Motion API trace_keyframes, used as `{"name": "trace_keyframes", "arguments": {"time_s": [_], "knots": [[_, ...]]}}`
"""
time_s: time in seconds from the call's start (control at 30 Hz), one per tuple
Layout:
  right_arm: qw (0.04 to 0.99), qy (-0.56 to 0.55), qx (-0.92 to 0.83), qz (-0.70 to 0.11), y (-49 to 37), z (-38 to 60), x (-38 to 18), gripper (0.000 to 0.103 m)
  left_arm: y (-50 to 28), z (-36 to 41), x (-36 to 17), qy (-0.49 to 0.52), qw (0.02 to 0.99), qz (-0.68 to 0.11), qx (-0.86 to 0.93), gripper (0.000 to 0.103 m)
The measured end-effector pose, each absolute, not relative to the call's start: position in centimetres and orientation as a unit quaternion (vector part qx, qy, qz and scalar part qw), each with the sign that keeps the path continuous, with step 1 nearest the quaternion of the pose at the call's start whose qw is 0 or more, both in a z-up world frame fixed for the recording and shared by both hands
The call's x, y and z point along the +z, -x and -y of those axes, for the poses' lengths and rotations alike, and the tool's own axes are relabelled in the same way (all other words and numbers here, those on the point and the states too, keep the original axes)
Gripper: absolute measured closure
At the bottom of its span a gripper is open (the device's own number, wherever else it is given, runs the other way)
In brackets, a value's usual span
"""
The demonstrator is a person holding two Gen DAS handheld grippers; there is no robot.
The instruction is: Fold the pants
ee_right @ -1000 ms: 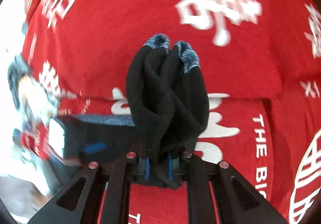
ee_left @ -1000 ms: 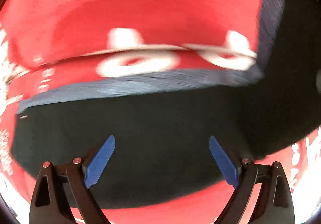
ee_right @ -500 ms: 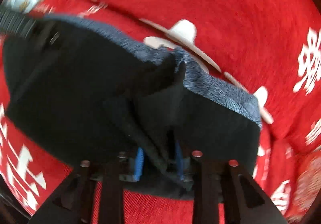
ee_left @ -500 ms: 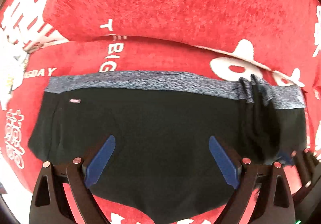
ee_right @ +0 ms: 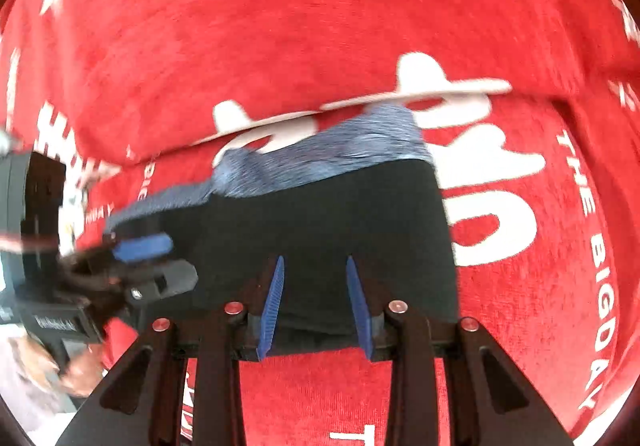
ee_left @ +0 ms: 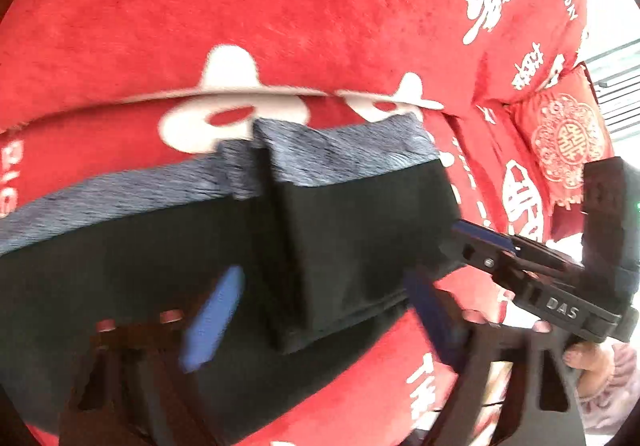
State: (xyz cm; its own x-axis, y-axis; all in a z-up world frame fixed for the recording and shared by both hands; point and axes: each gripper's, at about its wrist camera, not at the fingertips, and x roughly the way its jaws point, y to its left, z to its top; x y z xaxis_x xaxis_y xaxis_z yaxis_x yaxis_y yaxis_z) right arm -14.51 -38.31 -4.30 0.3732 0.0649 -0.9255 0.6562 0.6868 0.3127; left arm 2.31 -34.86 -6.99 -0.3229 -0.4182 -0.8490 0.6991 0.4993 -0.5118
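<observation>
- The black pants (ee_left: 360, 238) lie flat on a red cloth (ee_left: 280, 6) printed with white characters and the words "THE BIGDAY"; their grey-blue waistband (ee_left: 344, 154) runs along the far edge
- One side of the pants is folded over onto the rest, leaving a raised double layer with a straight edge near the middle of the left wrist view
- A fold of the red cloth with a pale rim (ee_left: 256, 90) lies just beyond the waistband, close against it
- The left gripper (ee_left: 320, 310) hovers over the black fabric; its jaws are closing, the blue pads (ee_left: 212, 314) set either side of the folded layer and not pressing on it as far as the blur lets one tell
- The right gripper (ee_right: 316, 306) stands partly open above the near edge of the pants, its blue pads (ee_right: 272, 306) apart with only flat fabric beneath them and nothing pinched
- Seen from the left wrist, the right gripper reaches in from the right at the corner of the folded part, a hand (ee_left: 592, 362) with a pale sleeve behind it
- Seen from the right wrist, the left gripper comes in from the left over the pants
- A red tasselled piece with a round white emblem (ee_left: 564, 138) lies well off to the right of the pants
</observation>
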Motion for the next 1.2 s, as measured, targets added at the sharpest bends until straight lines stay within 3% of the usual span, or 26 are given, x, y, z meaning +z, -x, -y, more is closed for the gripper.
{"name": "trace_keyframes", "arguments": {"time_s": [0.27, 0.33, 0.4, 0.47, 0.5, 0.67, 0.8, 0.93, 0.97, 1.07, 1.17, 1.2], "knots": [[0.750, -0.366, -0.184, -0.519, 16.0, 38.8, -5.1, 0.067, -0.8, 35.9, -7.2, -0.115, 0.548, -0.663, -0.497, 0.033], [0.747, -0.376, -0.182, -0.516, 16.3, 38.9, -5.4, 0.067, -0.7, 36.4, -7.2, -0.105, 0.545, -0.662, -0.503, 0.050], [0.748, -0.376, -0.179, -0.516, 16.4, 38.9, -5.3, 0.067, -0.5, 36.8, -7.3, -0.105, 0.542, -0.665, -0.503, 0.078], [0.750, -0.374, -0.173, -0.518, 16.3, 38.9, -5.1, 0.067, -0.3, 36.6, -7.2, -0.120, 0.551, -0.662, -0.493, 0.094], [0.751, -0.375, -0.167, -0.518, 16.1, 38.9, -5.0, 0.067, -0.4, 36.3, -7.2, -0.122, 0.554, -0.661, -0.491, 0.096], [0.750, -0.375, -0.133, -0.528, 14.6, 37.5, -5.5, 0.067, -0.6, 33.2, -6.6, -0.119, 0.567, -0.660, -0.478, 0.096], [0.724, -0.382, -0.127, -0.559, 13.8, 34.9, -9.1, 0.067, 0.0, 31.8, -8.3, -0.128, 0.568, -0.673, -0.457, 0.096], [0.737, -0.365, -0.125, -0.555, 13.3, 34.1, -8.3, 0.067, 0.2, 31.7, -7.9, -0.129, 0.593, -0.659, -0.444, 0.096], [0.735, -0.374, -0.117, -0.553, 13.3, 34.3, -8.2, 0.067, 0.2, 31.7, -7.8, -0.132, 0.597, -0.659, -0.438, 0.091], [0.737, -0.385, -0.110, -0.544, 13.5, 34.9, -7.0, 0.067, -0.4, 31.3, -6.9, -0.127, 0.621, -0.651, -0.418, 0.042], [0.733, -0.421, -0.088, -0.527, 14.0, 34.4, -6.2, 0.065, -1.5, 30.3, -5.9, -0.109, 0.635, -0.644, -0.413, 0.040], [0.723, -0.454, -0.078, -0.515, 14.3, 34.1, -6.4, 0.057, -2.0, 29.9, -5.9, -0.109, 0.637, -0.645, -0.408, 0.040]]}}
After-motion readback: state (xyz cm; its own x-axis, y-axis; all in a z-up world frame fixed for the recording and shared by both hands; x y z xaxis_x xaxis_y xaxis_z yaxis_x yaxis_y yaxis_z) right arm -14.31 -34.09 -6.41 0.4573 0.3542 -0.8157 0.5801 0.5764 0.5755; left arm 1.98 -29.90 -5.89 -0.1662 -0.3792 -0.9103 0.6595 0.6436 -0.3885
